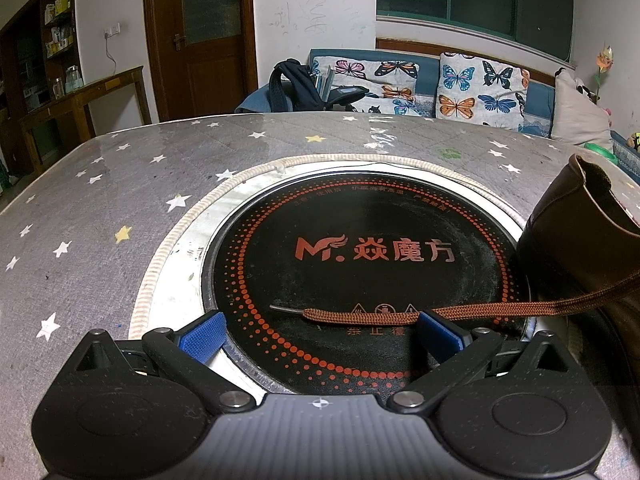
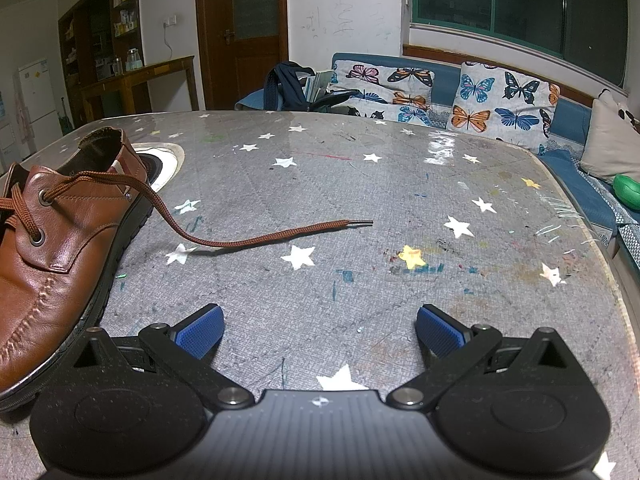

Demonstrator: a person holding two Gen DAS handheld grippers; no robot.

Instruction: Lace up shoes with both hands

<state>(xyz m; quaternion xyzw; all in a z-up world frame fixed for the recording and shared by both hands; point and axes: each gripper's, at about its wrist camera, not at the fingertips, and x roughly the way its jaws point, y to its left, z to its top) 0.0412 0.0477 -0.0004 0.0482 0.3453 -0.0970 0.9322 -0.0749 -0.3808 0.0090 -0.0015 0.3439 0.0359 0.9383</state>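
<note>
left hand-held gripper [image 1: 320, 334] spread | lace [image 1: 440, 312] between | shoe [image 1: 592, 240] right

Black grippers, blue ribbed fingers [image 1: 202, 338]

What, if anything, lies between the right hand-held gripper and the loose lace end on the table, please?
Nothing visible does. The right hand-held gripper is open, and only bare star-patterned table lies between its fingers and the lace end, which rests flat beyond them. The shoe sits off to the left.
</note>
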